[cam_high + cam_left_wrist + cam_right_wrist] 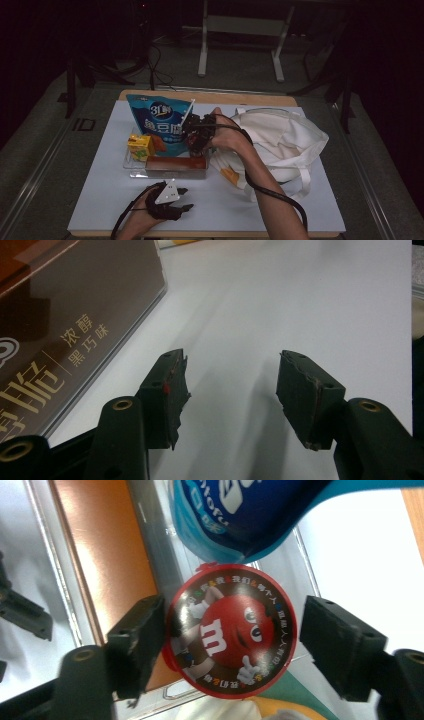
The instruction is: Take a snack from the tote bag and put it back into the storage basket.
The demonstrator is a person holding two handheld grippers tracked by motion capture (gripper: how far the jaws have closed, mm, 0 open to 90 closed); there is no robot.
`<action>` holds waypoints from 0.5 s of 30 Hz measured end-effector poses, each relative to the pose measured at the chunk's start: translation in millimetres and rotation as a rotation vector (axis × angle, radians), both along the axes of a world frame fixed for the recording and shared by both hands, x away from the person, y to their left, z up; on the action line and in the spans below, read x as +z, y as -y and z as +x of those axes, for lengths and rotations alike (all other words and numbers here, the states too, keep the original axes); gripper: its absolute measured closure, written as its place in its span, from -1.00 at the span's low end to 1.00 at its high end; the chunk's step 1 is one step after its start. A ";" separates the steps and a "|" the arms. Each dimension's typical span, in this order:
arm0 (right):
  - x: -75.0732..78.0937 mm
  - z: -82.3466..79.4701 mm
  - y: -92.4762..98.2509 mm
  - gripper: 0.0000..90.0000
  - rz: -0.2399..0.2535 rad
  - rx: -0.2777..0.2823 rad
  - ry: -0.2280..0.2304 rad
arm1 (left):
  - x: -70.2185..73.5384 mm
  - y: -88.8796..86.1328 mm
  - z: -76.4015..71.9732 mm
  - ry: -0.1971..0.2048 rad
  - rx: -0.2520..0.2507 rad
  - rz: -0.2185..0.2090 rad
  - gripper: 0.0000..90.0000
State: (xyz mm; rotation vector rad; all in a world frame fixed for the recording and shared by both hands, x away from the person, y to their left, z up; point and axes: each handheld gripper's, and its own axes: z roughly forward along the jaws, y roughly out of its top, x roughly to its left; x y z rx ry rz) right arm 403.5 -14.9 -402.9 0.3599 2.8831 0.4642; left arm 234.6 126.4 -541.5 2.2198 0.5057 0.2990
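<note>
Apparently mid-unpacking or packing: clear tray (131, 161) holds blue tofu-snack pouch (159, 120), brown chocolate box (176, 166), yellow carton (140, 145); cream tote bag (280, 140) lies right. Right gripper (230, 637) straddles the M&M's tub (231, 631), jaws wide, left one touching, not yet clamped. Left gripper (231, 385) rests near edge, spread apart, holding nothing.

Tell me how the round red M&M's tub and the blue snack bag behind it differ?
The M&M's tub is round, rigid and red, seen lid-on between the open jaws of the right gripper. The blue snack bag is a soft pouch, much taller, standing upright. The tub's lid carries a cartoon face; the bag carries white lettering. Both sit in the clear tray.
</note>
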 end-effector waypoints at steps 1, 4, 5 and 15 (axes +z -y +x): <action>-0.1 -0.2 -0.1 -0.34 0.002 0.000 -0.001 | 0.0 0.0 0.0 0.000 0.000 0.000 0.01; 0.8 -2.3 0.2 -0.07 0.021 0.039 0.010 | 0.0 0.1 0.0 0.001 0.000 0.000 0.01; 2.0 -2.4 -0.4 0.04 0.028 0.053 0.012 | -0.1 0.1 0.0 0.000 0.001 -0.001 0.01; 4.6 -4.2 0.6 0.40 0.025 0.051 -0.002 | 0.0 0.1 -0.2 0.001 -0.001 -0.001 0.01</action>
